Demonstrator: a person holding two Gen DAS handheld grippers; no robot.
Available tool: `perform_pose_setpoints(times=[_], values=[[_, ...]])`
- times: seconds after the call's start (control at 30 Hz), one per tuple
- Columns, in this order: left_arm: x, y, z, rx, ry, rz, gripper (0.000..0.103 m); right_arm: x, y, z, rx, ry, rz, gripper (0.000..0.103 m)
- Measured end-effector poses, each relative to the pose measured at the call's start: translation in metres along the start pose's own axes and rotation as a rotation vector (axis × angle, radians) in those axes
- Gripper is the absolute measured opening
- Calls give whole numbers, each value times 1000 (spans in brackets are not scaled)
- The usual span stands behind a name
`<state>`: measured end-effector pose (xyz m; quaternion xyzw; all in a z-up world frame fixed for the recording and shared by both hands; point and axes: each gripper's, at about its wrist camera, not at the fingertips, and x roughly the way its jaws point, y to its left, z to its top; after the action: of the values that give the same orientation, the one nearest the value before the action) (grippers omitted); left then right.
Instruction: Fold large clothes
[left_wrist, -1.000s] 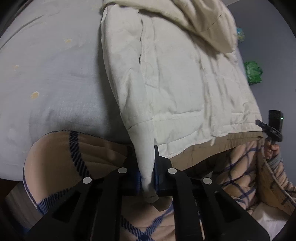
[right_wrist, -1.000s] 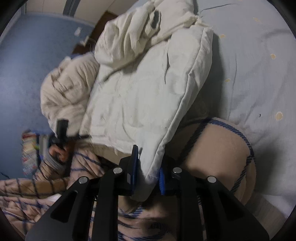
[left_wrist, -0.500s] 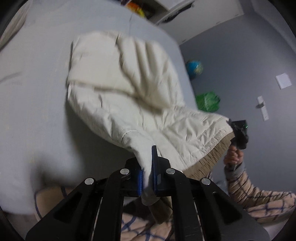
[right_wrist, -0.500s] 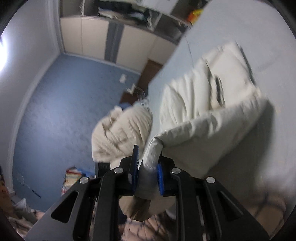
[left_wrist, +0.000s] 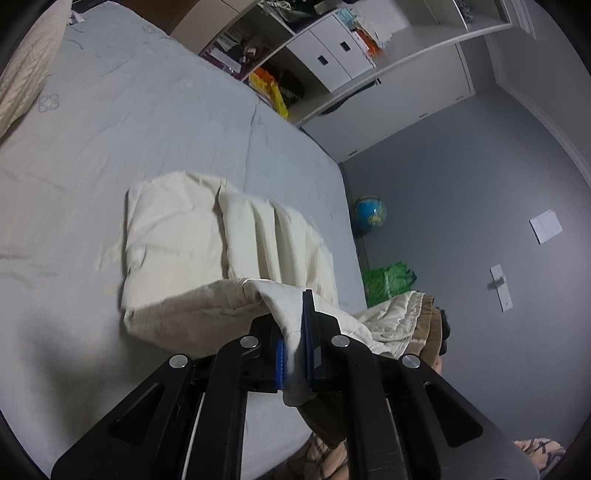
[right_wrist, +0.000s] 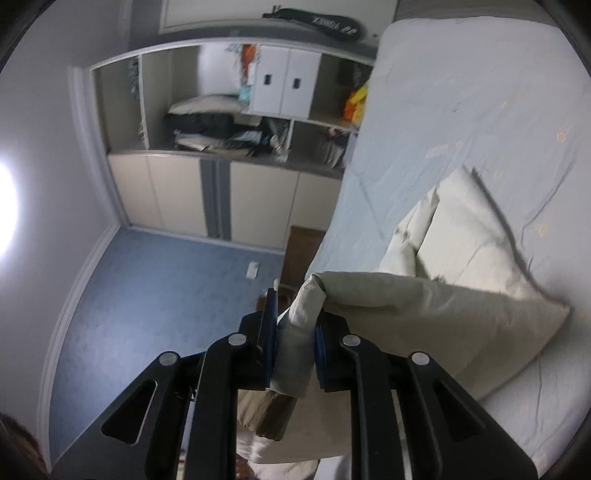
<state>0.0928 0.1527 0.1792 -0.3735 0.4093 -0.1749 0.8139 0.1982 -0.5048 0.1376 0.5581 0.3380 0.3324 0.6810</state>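
Where open wardrobe shelves (right_wrist: 229, 129) hold heaped dark and pale clothing beside two shut white doors (right_wrist: 282, 86), lies half-folded on the pale blue bed (left_wrist: 110, 110): a cream padded jacket (left_wrist: 207, 236). Clamped on one lifted hem corner, left gripper (left_wrist: 293, 332). Pinched on the other corner, right gripper (right_wrist: 295, 325).

You're looking at a cream quilted jacket (left_wrist: 229, 236) with a tan ribbed hem (left_wrist: 430, 325) on a pale blue-grey bed (left_wrist: 110, 122). Your left gripper (left_wrist: 295, 336) is black with blue pads. The globe (left_wrist: 369, 213) is blue, the bag (left_wrist: 388, 280) green, the floor (right_wrist: 155, 295) blue.
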Motion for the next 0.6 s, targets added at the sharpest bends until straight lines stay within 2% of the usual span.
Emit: perform_pose_setpoints(times=[0.17,0.37,0.6], values=[[31,15,48,-41,-6,6,8,36,-20,28,46,-33,-66,14],[83,47,102,-89,15,81,8,83,-56,58,112,-53,-197,14],[142,107,128,-206,59,179,8,124,-108,72,163,-54,-339,14]])
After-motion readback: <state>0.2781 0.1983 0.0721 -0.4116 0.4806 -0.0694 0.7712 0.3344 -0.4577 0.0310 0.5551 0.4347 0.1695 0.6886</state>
